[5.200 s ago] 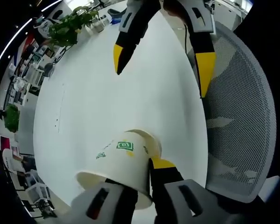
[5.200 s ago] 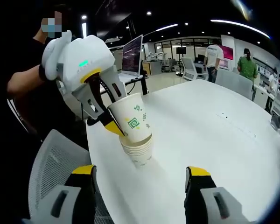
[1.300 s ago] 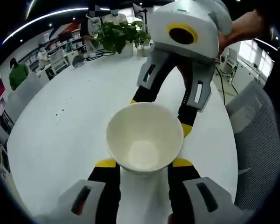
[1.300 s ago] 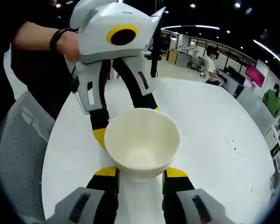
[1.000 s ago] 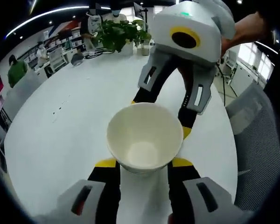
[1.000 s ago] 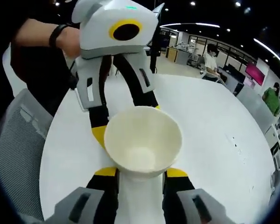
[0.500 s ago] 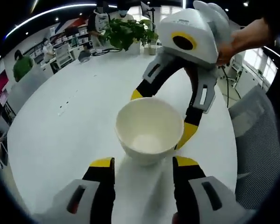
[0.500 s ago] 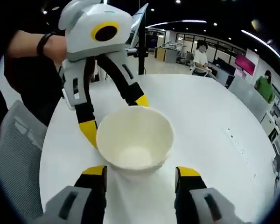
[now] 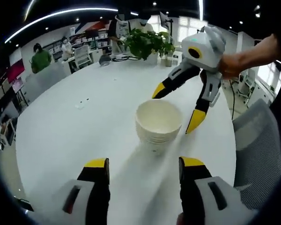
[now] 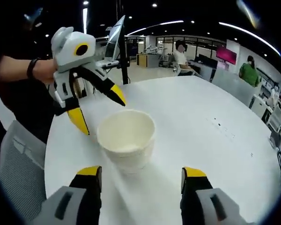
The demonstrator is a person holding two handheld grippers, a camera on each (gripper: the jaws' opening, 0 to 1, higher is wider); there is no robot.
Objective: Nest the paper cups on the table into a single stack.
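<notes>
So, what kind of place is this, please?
Probably an open-plan office or lab. The cup stack stands on a large white table with a mesh office chair beside it; behind are a monitor, a potted plant, more desks and people.

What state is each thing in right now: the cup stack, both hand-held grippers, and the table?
Cup stack: nested, upright on the table, mouth up, free of both grippers.
Left hand-held gripper: open, empty, short of the stack.
Right hand-held gripper: open, empty, short of the stack.
Table: white, bearing the stack near its edge.
Potted plant: upright at the table's far side.
</notes>
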